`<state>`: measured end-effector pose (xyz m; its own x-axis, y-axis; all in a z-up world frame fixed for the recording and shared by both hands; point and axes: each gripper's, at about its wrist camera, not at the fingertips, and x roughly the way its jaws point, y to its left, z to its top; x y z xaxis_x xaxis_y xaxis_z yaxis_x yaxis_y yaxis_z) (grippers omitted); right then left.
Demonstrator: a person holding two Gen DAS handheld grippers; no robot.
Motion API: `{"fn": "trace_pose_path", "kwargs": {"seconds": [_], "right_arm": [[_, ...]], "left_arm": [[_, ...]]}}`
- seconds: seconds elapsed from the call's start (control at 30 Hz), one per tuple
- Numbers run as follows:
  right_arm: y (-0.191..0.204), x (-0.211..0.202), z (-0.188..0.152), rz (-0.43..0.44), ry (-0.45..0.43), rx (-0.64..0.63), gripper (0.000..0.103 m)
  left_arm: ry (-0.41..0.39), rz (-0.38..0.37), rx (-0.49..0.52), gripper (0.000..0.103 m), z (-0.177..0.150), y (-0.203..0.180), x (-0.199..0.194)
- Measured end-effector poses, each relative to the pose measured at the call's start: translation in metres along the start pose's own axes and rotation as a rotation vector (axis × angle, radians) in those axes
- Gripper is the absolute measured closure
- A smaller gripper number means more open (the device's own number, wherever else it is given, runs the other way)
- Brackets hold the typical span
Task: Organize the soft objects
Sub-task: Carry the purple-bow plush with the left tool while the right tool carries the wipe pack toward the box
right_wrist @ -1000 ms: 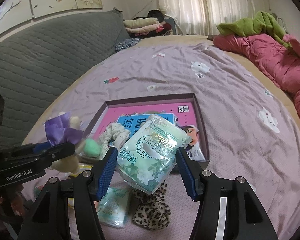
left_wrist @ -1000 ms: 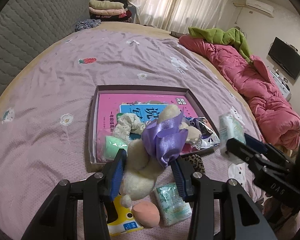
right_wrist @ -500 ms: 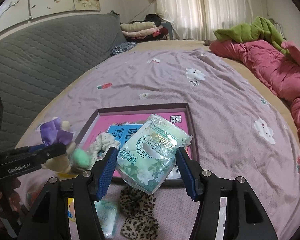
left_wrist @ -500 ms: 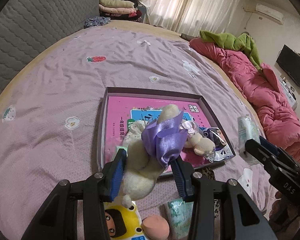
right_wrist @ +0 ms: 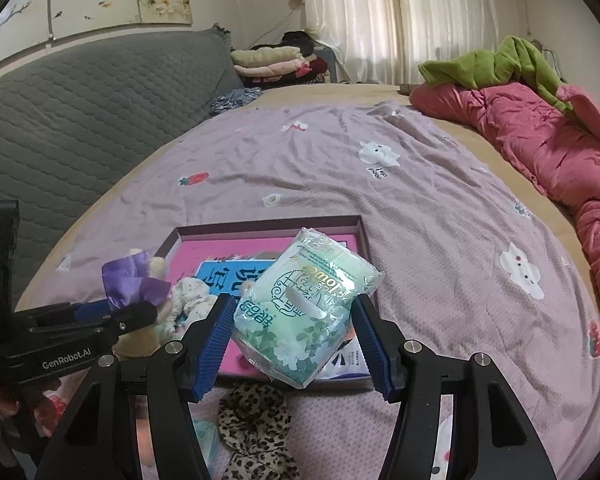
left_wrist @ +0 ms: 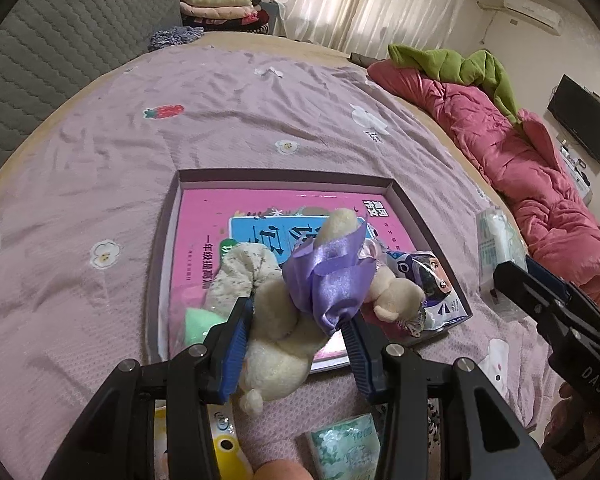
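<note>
Your left gripper (left_wrist: 296, 344) is clamped on the cream plush (left_wrist: 278, 344), blue pads squeezing its body from both sides. The purple bow (left_wrist: 330, 276) pokes up just past the fingertips, and the plush hangs above the near edge of the tray (left_wrist: 162, 264). Closer to you, under that gripper, a small tissue pack (left_wrist: 346, 446) and a yellow packet (left_wrist: 224, 450) lie on the sheet (left_wrist: 100, 160).

Your right gripper (right_wrist: 292, 334) is pinching the big tissue pack (right_wrist: 304, 312), tilted, pads pressing into its sides, also held above the tray's near edge. Just below it a leopard scrunchie (right_wrist: 252, 420) sits on the sheet.

Inside the tray: a pink book (left_wrist: 268, 216) covers the floor, with a speckled scrunchie (left_wrist: 242, 268), a green puff (left_wrist: 198, 320) and a cartoon packet (left_wrist: 436, 284) on its near half.

Further back, the pink quilt (right_wrist: 540, 136) lies along the right side, and folded clothes (right_wrist: 276, 60) are stacked by the curtains.
</note>
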<state>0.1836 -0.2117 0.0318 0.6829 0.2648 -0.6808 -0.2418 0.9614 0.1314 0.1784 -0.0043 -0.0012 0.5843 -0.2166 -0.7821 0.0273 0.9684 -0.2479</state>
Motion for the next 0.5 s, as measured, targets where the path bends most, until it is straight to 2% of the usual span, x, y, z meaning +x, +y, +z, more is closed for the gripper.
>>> {"fn": "trace_pose_path", "kwargs": {"seconds": [0.5], "right_arm": [[-0.021,0.01,0.001,-0.033,0.008,0.022,0.041]], "left_arm": [[0.057,0.001,0.02,0.058,0.002,-0.011,0.037]]}}
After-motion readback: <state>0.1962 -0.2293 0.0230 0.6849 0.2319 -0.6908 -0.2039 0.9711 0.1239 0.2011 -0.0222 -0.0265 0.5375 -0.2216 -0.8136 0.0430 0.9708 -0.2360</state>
